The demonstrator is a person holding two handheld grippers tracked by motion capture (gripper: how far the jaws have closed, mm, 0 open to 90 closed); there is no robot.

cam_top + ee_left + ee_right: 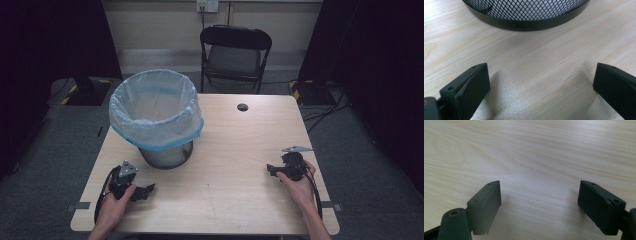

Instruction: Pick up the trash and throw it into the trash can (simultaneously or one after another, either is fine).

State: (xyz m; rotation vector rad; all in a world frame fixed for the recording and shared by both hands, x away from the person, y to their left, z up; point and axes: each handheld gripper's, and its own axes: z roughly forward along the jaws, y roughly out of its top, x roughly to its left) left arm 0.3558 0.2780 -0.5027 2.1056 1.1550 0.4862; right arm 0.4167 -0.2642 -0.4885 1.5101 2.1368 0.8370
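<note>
Dark curtains hang on both sides of the room, and a black folding chair (pixel 236 52) stands at the far end of the light wooden bench (pixel 225 150). On the bench stands a black mesh bin (pixel 165 152) with a pale plastic bag (pixel 156 107) pulled over its rim, likely so rubbish can be lifted out cleanly. The bin is just ahead of the left hand-held gripper (pixel 146 191) and a bit to its left, close but not touching. In the left gripper view its black bottom ring (pixel 529 23) sits right in front of the jaws. That hand-held gripper rests low on the bench with its jaws wide and nothing between them. The right hand-held gripper (pixel 270 170) is well apart from the bin, on the other side of the bench, pointing in toward the middle. Its jaws are wide too, with bare wood between them. Both hands look like they are waiting, resting low so the arms do not get tired
</note>
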